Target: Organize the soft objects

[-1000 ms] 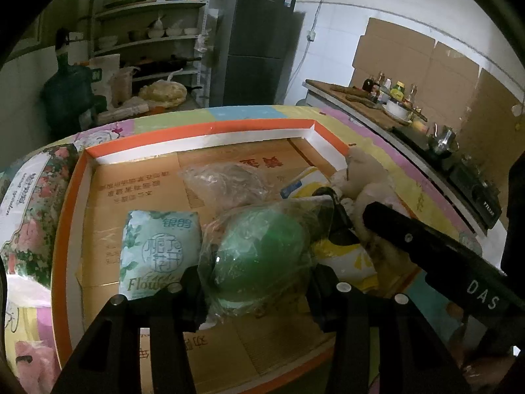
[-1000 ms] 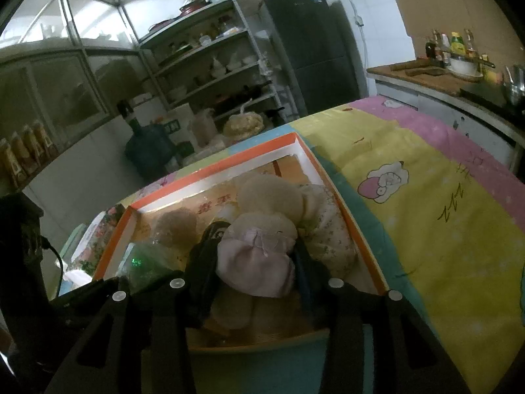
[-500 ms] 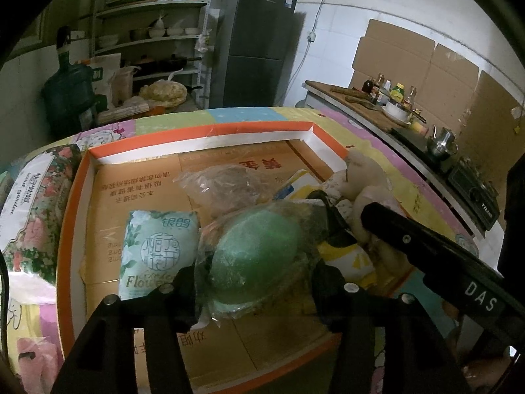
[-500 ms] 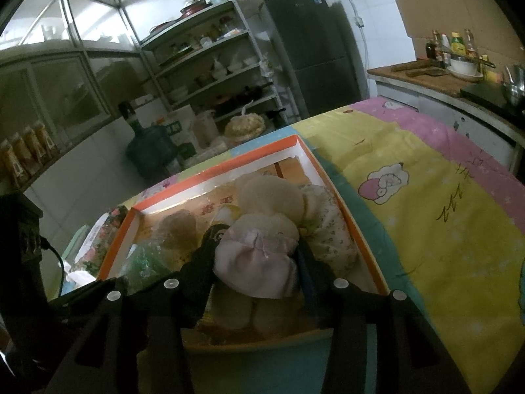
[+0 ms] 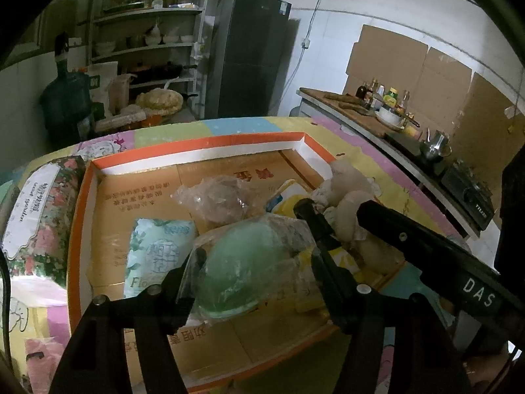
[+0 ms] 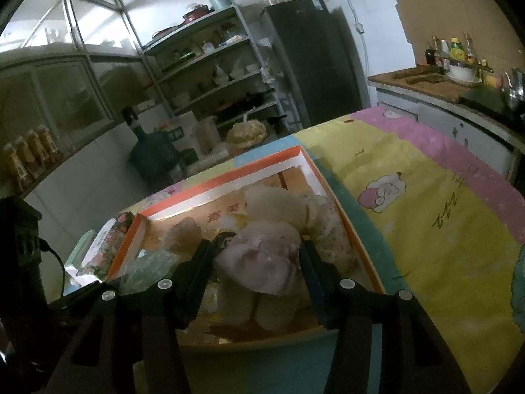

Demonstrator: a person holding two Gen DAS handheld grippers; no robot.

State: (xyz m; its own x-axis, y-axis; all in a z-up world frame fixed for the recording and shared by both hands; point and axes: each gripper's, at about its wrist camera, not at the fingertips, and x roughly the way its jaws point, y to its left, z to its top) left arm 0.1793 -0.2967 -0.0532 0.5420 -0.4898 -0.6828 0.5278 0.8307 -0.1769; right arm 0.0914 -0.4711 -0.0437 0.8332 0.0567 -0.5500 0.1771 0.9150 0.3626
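Left gripper (image 5: 254, 262) pinches the bagged green ball (image 5: 239, 269) over the box (image 5: 197, 146); right gripper (image 6: 256, 262) squeezes the plush (image 6: 262, 262) above the box's right side. Risk: slick plastic slipping free, or both loads colliding mid-box.

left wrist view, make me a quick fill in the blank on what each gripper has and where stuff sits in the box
The left gripper is shut on a bagged ball whose colour is ____.
The right gripper holds a plush toy wearing a ____ hat.
The tissue pack lies inside the cardboard box, whose rim is ____.

Missing words: green; pink; orange
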